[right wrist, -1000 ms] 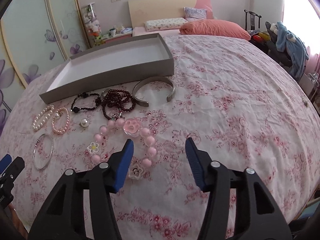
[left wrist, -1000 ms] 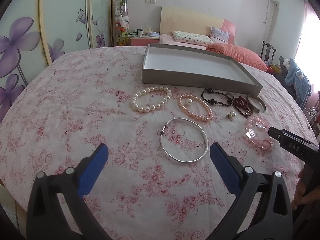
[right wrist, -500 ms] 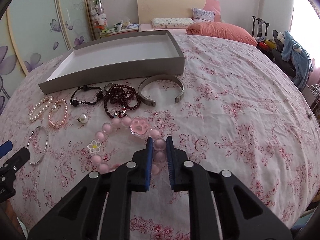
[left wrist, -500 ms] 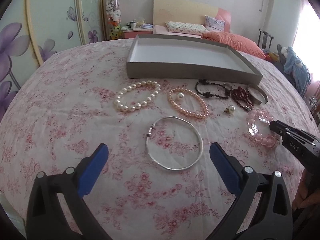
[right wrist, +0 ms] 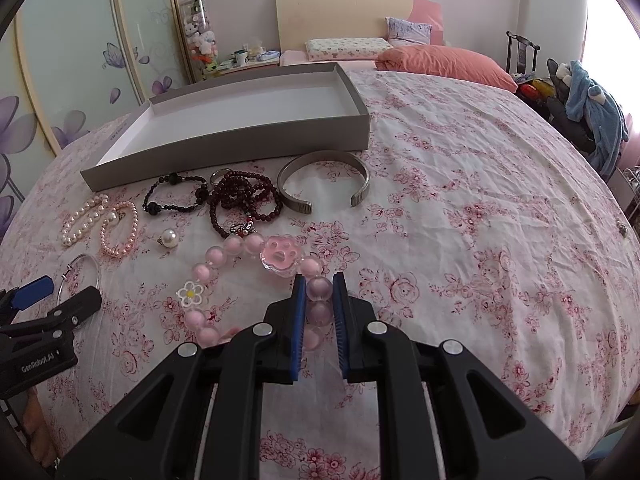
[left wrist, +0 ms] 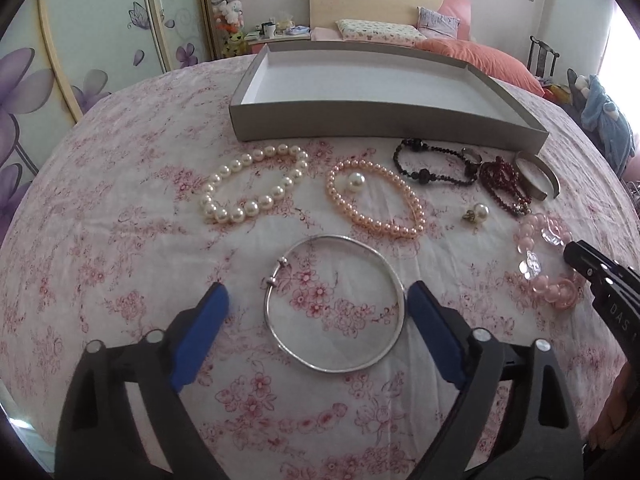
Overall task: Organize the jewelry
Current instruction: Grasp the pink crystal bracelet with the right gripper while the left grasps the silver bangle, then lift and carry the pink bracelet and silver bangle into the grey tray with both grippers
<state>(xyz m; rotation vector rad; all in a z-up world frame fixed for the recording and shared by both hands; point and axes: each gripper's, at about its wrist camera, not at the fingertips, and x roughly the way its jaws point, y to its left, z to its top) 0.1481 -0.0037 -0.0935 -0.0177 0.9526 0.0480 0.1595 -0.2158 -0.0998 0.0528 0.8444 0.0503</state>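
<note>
1. The right hand-held gripper is closed on the pink bead bracelet; its blue pads press two beads on the bracelet's right side.
2. This bracelet lies on the bed, with a paw charm and a flower charm on it.
3. The left hand-held gripper is wide open, and its jaws have just been closing a little. The silver bangle lies flat between the pads; the right pad is just beside the ring, the left pad is apart from it.
4. Behind the bangle lie a white pearl bracelet and a peach pearl bracelet.
5. The grey tray stands further back on the bed, with nothing inside.
</note>
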